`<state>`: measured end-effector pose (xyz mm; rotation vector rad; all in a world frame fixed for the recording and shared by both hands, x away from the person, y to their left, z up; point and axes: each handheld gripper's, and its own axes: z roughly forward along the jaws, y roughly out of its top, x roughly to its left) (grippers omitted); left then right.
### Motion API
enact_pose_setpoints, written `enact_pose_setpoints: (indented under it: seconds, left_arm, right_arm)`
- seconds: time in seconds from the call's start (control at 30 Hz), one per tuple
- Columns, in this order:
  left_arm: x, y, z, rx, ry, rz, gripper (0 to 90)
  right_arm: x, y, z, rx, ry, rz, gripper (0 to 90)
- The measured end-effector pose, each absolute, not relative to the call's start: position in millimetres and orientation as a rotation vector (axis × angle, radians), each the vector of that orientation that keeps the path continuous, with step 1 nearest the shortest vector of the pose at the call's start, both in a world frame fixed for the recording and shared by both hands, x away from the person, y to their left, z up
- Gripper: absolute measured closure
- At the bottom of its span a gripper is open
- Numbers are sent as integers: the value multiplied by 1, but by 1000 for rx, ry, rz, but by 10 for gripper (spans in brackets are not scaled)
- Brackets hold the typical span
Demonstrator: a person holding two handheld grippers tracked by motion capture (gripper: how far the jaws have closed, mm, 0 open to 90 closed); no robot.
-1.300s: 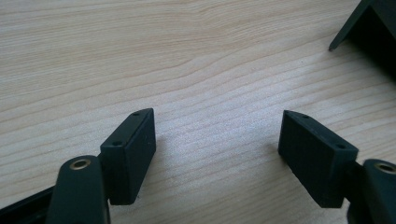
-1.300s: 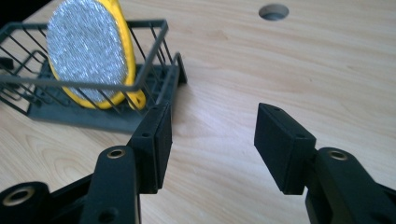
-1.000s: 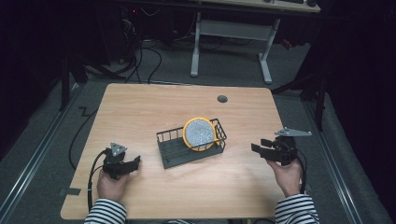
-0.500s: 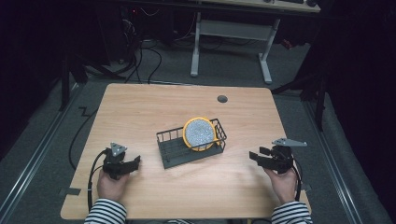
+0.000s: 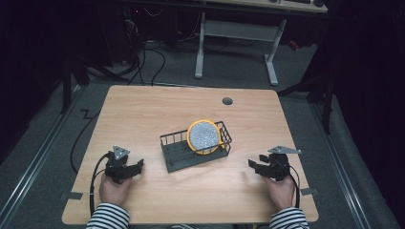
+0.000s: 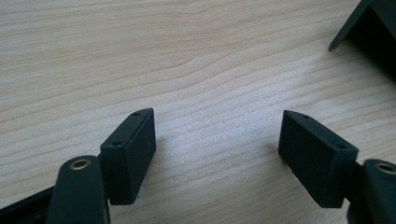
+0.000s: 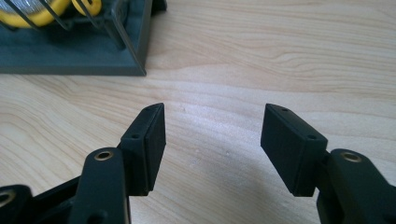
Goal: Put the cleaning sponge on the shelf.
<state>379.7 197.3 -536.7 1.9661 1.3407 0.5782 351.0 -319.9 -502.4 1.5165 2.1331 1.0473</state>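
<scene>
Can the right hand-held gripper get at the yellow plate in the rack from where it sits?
Probably yes: the right hand-held gripper is open, with bare table between it and the rack holding the yellow plate.

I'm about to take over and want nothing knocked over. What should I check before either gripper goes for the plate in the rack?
1. Left gripper open, nothing between its jaws: ok.
2. Right gripper open and empty, its jaws having just been opening: ok.
3. Yellow-rimmed plate on edge in the wire rack: ok.
4. Rack flat on the table, apart from both grippers: ok.
5. Bare wood between each gripper and the rack: ok.
6. Whether the plate sits firmly in a slot: cannot tell.
</scene>
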Motion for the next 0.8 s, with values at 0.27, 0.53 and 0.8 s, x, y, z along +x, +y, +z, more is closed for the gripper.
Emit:
enact_pose_setpoints:
  seconds: [0.27, 0.53, 0.8]
  left_arm:
    - [380, 197, -537, 1966, 1341, 578, 280]
    - [380, 197, -537, 1966, 1341, 579, 280]
    - [379, 197, -537, 1965, 1340, 579, 280]
  right_arm:
    - [350, -312, -518, 1498, 2139, 966, 397]
    - [343, -302, -531, 1404, 2102, 892, 381]
    - [342, -301, -531, 1409, 2102, 893, 378]
